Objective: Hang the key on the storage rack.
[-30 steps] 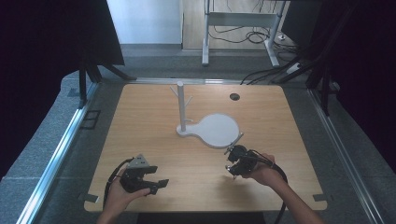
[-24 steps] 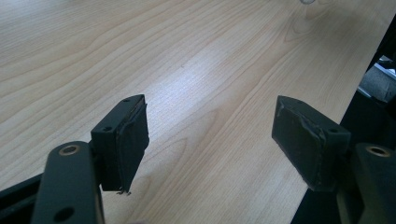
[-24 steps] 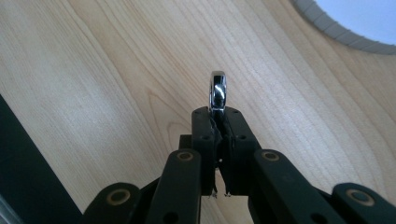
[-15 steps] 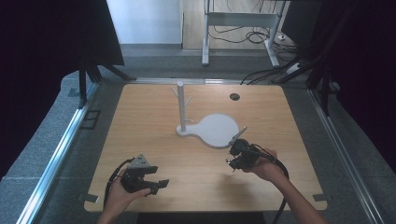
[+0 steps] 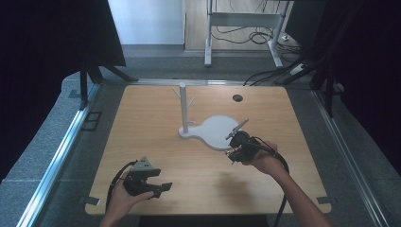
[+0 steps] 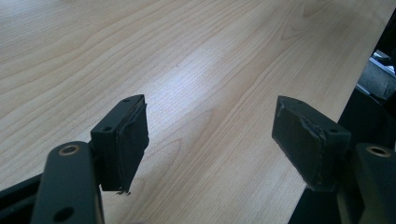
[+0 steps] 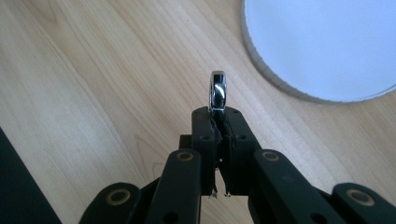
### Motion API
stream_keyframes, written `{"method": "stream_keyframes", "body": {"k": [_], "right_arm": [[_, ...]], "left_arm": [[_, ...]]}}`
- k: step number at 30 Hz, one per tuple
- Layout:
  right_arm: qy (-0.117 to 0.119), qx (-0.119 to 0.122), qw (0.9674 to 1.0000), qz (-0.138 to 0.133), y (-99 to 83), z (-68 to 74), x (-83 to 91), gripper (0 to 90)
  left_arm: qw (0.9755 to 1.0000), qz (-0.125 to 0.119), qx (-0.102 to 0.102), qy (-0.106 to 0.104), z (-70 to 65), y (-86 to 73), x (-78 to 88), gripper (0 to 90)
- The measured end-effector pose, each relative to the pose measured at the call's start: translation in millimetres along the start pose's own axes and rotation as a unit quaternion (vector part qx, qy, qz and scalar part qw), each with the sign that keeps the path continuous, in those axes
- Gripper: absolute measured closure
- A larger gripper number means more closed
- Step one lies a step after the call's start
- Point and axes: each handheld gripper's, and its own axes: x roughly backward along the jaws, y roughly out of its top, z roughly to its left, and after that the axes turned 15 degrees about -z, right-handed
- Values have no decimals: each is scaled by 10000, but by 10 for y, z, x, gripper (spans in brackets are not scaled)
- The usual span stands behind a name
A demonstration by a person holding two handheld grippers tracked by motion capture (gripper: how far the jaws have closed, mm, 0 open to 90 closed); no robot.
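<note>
Ring (image 7: 218, 91), small and chrome-bright, pinched edge-on between the black jaws of the right gripper (image 7: 218, 112), just above middle of the right gripper view, most of its loop standing proud of the tips. Held on edge that way, probably, so the open hole stays free to slip over a peg rather than buried in the pads. Below it bare wood grain; at upper right of that view, the curved rim of a white base plate (image 7: 322, 51), close by but not touching.

In the high view, right gripper (image 5: 236, 142) right of centre, clamped on the ring, hovering just beside the lower right edge of the white base plate (image 5: 215, 135). Ring itself too small to pick out there. Rising from the narrow left end of that plate, a white stand (image 5: 183, 106) with short side pegs, upright near frame centre: likely the place meant for hanging the ring, judging from peg size and grip. Thin grey sliver slanting up beside the gripper, nature unclear.

Left gripper (image 5: 158, 187) at lower left of the high view, well apart from plate and stand, resting low over the bench (image 5: 142, 123). Jaws spread wide, pads (image 6: 128, 140) holding nothing, plain wood between them; seemingly parked out of the way.
</note>
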Motion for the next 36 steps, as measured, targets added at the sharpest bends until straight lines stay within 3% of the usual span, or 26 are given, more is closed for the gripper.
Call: {"method": "stream_keyframes", "body": {"k": [36], "right_arm": [[-106, -135, 9997, -154, 474, -244, -127, 852]], "left_arm": [[9999, 58, -35, -76, -36, 0, -35, 274]]}}
